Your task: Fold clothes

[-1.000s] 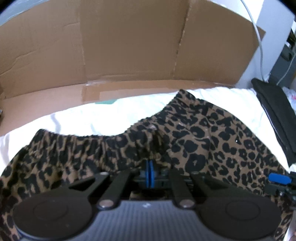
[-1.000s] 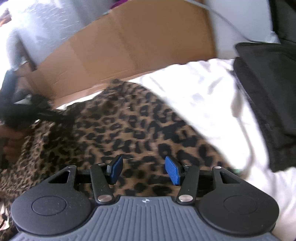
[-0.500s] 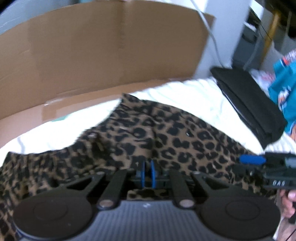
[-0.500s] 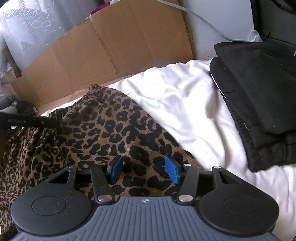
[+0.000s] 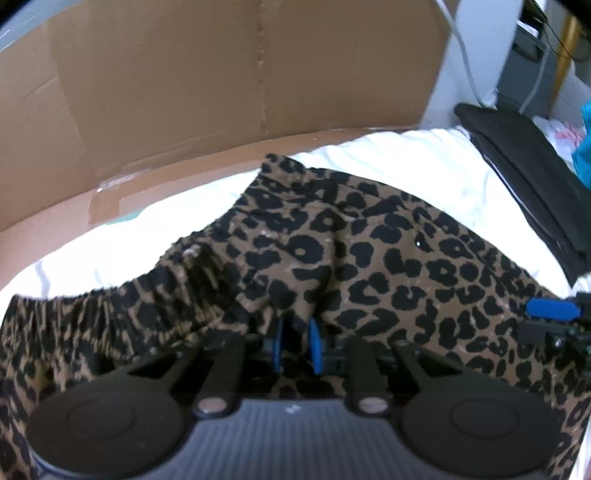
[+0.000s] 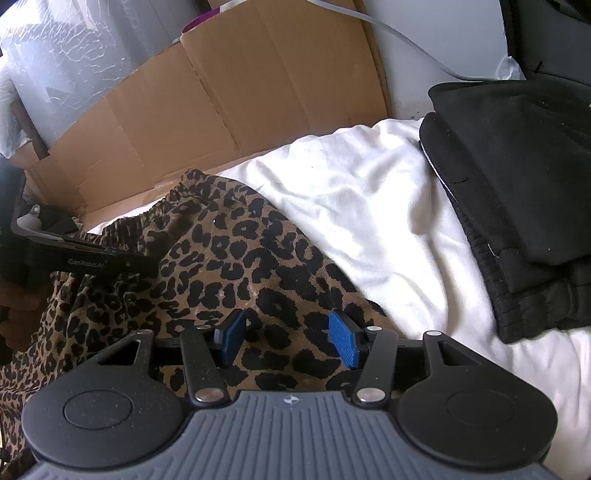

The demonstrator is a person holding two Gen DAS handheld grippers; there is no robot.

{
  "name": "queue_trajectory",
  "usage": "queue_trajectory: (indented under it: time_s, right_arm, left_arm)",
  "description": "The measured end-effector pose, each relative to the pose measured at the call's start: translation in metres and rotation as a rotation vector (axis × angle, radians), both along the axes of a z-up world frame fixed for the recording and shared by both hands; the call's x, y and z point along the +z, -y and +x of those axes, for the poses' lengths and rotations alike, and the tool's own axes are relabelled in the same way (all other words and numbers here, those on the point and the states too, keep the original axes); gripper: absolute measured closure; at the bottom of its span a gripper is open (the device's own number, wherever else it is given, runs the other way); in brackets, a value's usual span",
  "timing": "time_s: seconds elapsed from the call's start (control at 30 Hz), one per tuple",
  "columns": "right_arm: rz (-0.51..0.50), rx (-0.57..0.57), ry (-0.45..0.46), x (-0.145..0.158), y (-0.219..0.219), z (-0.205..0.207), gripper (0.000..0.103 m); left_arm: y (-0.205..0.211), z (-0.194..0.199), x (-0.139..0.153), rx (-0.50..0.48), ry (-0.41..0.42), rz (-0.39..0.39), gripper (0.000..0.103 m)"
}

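White bedsheet [image 6: 369,206], rumpled, covering the work surface, with a wall of flattened brown cardboard [image 5: 221,74] standing along its far edge and a light wall beyond. Item one: leopard-print garment [image 6: 258,258], brown with black spots, elasticated gathered waistband [image 5: 122,299] visible on the left in the left wrist view; it lies spread across the middle of the sheet, one corner reaching up close to the cardboard, its right edge running diagonally over bare white sheet. Item two: left gripper [image 5: 295,345], blue pads drawn close together with a pinch of the leopard fabric caught between them, just below the waistband, the cloth puckering up from the grip. Item three: right gripper [image 6: 288,341], blue pads spread wide apart, nothing between them but the flat leopard fabric lying underneath; whether the tips touch the cloth cannot be told. In the left wrist view its blue fingertip [image 5: 552,309] shows at the right edge, over the garment's right side; in the right wrist view the black body of the left gripper shows at the left edge, above the garment, with a hand [image 6: 18,299] partly visible beneath it. Item four: stack of black folded clothing [image 6: 517,192], on the sheet to the right, well apart from the leopard garment. Item five: grey cable [image 6: 388,33] trailing down the wall behind. Item six: turquoise cloth [image 5: 583,147], at the far right edge of the left wrist view, mostly cut off.
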State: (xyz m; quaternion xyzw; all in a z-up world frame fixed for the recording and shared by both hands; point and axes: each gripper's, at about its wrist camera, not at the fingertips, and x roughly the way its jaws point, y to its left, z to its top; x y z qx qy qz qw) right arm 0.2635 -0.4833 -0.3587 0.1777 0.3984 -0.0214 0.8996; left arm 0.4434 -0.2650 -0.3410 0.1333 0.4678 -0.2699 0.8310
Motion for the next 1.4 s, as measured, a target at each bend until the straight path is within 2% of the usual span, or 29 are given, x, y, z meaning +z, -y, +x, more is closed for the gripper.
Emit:
queue_trajectory:
  time_s: [0.1, 0.13, 0.23, 0.37, 0.57, 0.77, 0.93, 1.23, 1.4]
  right_arm:
    - [0.002, -0.004, -0.003, 0.000, 0.000, -0.001, 0.046]
    - [0.003, -0.007, -0.004, 0.001, 0.000, -0.001, 0.046]
    - [0.001, -0.011, -0.006, 0.002, -0.001, -0.001, 0.046]
    - [-0.003, -0.017, -0.006, 0.008, -0.001, -0.003, 0.045]
    - [-0.005, -0.017, 0.014, 0.022, -0.005, -0.007, 0.045]
    - [-0.048, 0.072, 0.058, 0.044, -0.028, -0.017, 0.045]
    - [-0.053, 0.084, 0.072, 0.053, -0.041, -0.029, 0.045]
    - [-0.020, 0.021, 0.068, 0.067, -0.045, -0.055, 0.045]
    - [-0.006, -0.013, 0.060, 0.076, -0.043, -0.079, 0.045]
  left_arm:
    - [-0.003, -0.009, 0.008, -0.005, 0.005, 0.004, 0.055]
    - [-0.004, -0.012, 0.011, -0.011, 0.016, 0.009, 0.051]
    - [-0.013, -0.016, 0.016, -0.001, 0.019, 0.017, 0.051]
    - [-0.032, -0.015, 0.018, 0.072, -0.004, -0.003, 0.051]
    - [-0.057, -0.026, 0.036, 0.144, 0.014, -0.016, 0.044]
    - [-0.078, -0.048, 0.053, 0.175, 0.031, -0.037, 0.041]
    - [-0.096, -0.064, 0.067, 0.207, 0.023, -0.063, 0.040]
    - [-0.138, -0.077, 0.099, 0.359, 0.030, -0.120, 0.040]
    - [-0.161, -0.088, 0.115, 0.432, 0.053, -0.101, 0.040]
